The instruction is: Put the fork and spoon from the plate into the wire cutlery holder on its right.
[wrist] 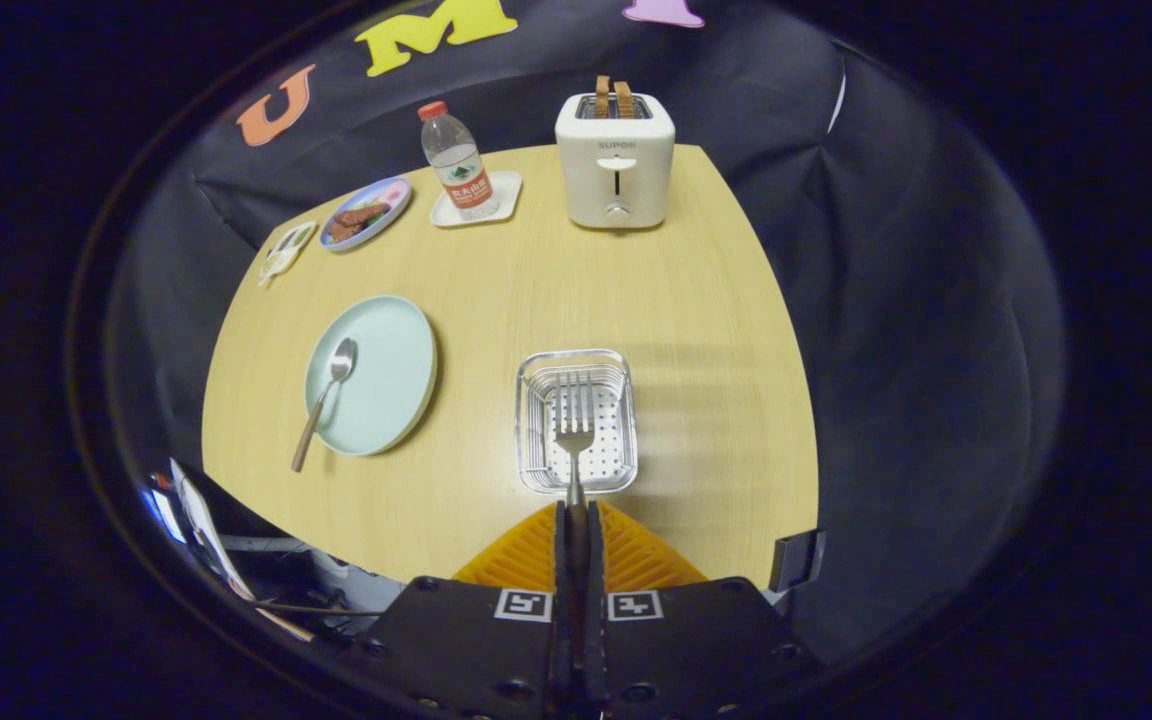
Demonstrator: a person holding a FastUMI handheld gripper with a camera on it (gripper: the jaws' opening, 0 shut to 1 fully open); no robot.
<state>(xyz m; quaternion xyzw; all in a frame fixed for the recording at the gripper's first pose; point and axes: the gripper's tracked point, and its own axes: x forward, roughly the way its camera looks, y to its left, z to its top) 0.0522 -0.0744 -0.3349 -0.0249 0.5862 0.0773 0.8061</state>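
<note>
Jaws (576, 515) clamp fork (573, 425) above holder (576, 420) (spoon (326, 395) on plate (391, 375)).

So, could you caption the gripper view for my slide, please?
Gripper shut on fork above wire holder; spoon on plate.

Wooden table (696, 300) carries plate (391, 385), wire holder (576, 420), toaster (616, 160), tray (506, 195).

A metal fork (574, 425) is held tines-forward over the square wire cutlery holder (576, 421). A wooden-handled spoon (324, 400) lies bowl-up across the pale green plate (373, 375), left of the holder.
</note>
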